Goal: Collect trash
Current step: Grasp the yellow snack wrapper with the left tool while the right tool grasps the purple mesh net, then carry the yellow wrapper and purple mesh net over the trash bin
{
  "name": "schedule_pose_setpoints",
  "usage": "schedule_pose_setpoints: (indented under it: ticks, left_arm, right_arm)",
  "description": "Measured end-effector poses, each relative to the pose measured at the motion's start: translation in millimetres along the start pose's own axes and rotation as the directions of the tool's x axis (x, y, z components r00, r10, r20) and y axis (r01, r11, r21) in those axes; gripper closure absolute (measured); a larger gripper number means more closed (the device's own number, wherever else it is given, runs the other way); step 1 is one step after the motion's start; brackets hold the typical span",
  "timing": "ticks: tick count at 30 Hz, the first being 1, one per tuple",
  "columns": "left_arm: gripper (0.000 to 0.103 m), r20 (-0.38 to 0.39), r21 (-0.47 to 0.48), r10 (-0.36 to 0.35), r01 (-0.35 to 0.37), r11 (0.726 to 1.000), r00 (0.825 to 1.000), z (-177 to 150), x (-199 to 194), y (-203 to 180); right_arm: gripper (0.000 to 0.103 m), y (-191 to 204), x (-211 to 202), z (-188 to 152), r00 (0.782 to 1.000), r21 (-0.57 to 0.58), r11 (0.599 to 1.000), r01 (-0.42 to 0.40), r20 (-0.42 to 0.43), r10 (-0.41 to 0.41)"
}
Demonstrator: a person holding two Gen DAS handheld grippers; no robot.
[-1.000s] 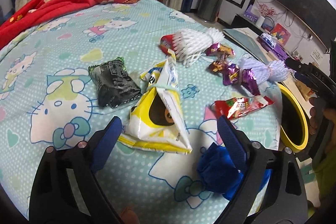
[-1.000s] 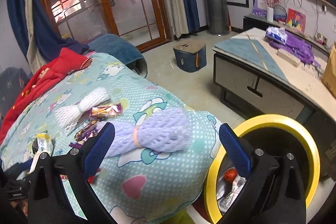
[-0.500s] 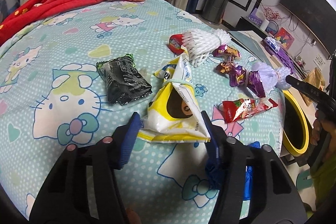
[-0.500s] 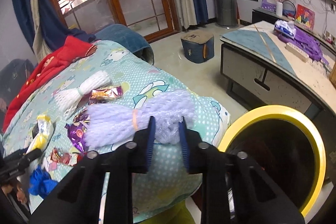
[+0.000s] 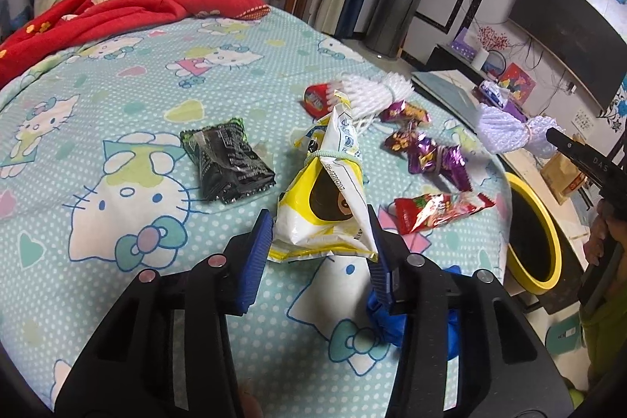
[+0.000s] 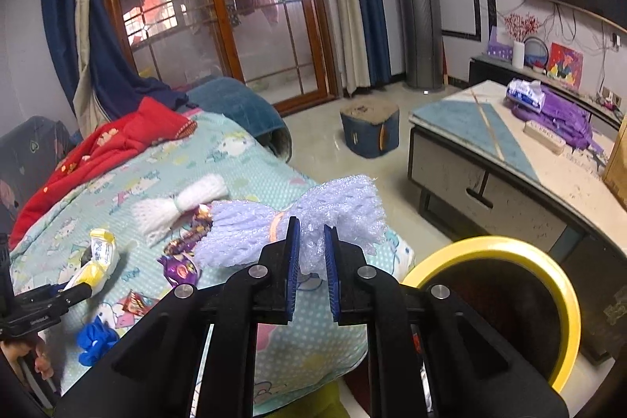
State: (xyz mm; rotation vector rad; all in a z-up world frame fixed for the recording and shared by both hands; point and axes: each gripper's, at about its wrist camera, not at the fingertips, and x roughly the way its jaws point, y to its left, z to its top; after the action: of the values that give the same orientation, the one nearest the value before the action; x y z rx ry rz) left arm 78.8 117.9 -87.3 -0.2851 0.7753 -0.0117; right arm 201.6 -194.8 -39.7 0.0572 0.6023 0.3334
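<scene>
Right wrist view: beside the cartoon-print bed (image 6: 243, 179) and yellow-rimmed bin (image 6: 564, 285), the right gripper (image 6: 312, 257) is closing, pinching lilac foam netting (image 6: 290, 222); left gripper (image 5: 319, 241) closing around a yellow snack bag (image 5: 325, 206) on the bed.

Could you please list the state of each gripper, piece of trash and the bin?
Left gripper: closing around the yellow snack bag, which lies on the bed.
Right gripper: closing, pinching the purple foam net.
Black packet: lying flat.
White foam net: lying on the bed.
Bin: open, beside the bed.
</scene>
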Motion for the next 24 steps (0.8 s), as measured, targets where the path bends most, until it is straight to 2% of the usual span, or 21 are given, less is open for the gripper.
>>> schedule_pose_setpoints:
  ticks: [13,24]
  left_arm:
    - [0.067,0.093,0.033,-0.081,0.079,0.996,0.992,15.1,-31.7,-32.7]
    - [0.067,0.091,0.096,-0.170,0.162,0.982,0.981,24.2,-27.8,-80.5]
  right_arm:
    - [0.091,-20.5,-42.8,3.3,0.997,0.016,0.999,0.040,0.068,-0.041]
    - [0.091,-51.8,-65.5,-1.8,0.991,0.060,0.993,0.100,0.087,-0.105]
